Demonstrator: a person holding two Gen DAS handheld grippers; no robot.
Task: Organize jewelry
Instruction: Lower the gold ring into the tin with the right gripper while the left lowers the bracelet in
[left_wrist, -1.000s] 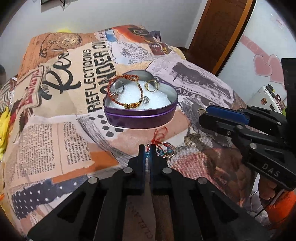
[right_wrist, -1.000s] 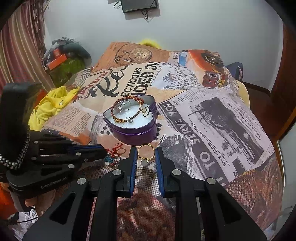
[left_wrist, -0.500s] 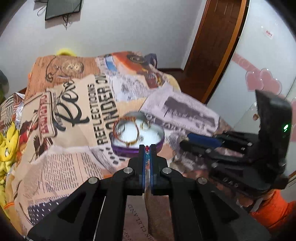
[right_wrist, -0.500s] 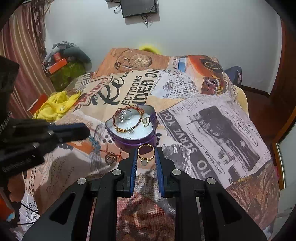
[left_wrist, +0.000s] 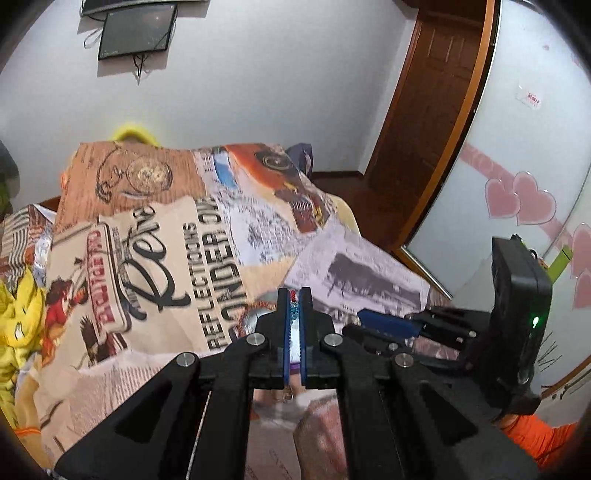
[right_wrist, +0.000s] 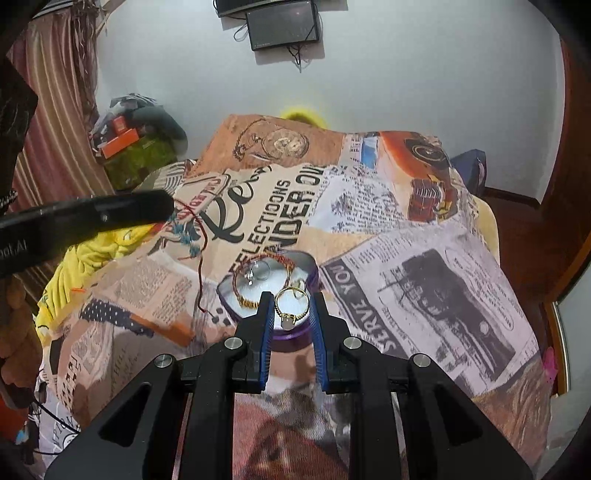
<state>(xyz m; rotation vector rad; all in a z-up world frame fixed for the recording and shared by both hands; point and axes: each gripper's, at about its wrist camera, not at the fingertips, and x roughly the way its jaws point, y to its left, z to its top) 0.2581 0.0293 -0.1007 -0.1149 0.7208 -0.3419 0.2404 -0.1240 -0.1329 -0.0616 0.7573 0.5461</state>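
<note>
Left gripper (left_wrist: 294, 295) jaws pinching beaded red-cord bracelet (right_wrist: 192, 236) — right gripper (right_wrist: 291, 310) jaws clasping gold ring (right_wrist: 291, 303), above purple heart tin (right_wrist: 291, 338) on bed (right_wrist: 424, 280)

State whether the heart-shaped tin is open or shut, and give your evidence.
Open. The heart-shaped tin has no lid on: its white lining, a braided bracelet and rings show inside. The right gripper holds a gold ring before it.
</note>
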